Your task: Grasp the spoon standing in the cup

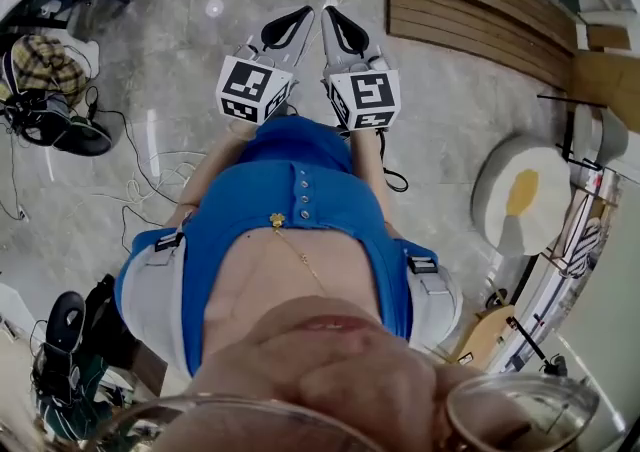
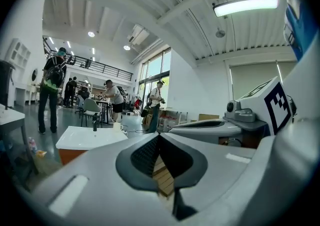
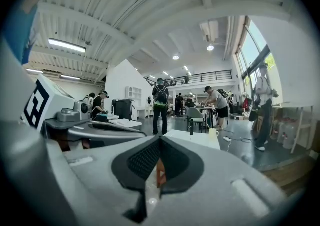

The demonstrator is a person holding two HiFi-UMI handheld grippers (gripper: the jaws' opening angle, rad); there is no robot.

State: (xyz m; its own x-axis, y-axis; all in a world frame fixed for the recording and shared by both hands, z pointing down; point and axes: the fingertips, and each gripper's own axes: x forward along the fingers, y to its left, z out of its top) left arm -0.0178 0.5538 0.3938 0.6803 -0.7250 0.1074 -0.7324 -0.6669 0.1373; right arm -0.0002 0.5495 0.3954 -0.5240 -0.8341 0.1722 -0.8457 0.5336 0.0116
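My left gripper [image 1: 303, 15] and right gripper [image 1: 328, 14] are held side by side out in front of the person's chest, above a grey floor. Each one is shut, its tips meeting with nothing between them, as the left gripper view [image 2: 159, 135] and right gripper view [image 3: 160, 138] show. Far off, a small white cup [image 2: 117, 126] stands on a white table [image 2: 85, 137], beside a dark upright object [image 2: 95, 125]. The same cup [image 3: 214, 132] shows in the right gripper view. No spoon can be made out at this distance.
Several people stand or sit around tables in the hall [image 2: 50, 87] [image 3: 160, 105]. On the floor lie cables [image 1: 130, 155], bags [image 1: 45, 90], a wooden platform [image 1: 480, 0] and a round white cushion [image 1: 520, 195]. The person's blue shirt [image 1: 290, 210] fills the lower head view.
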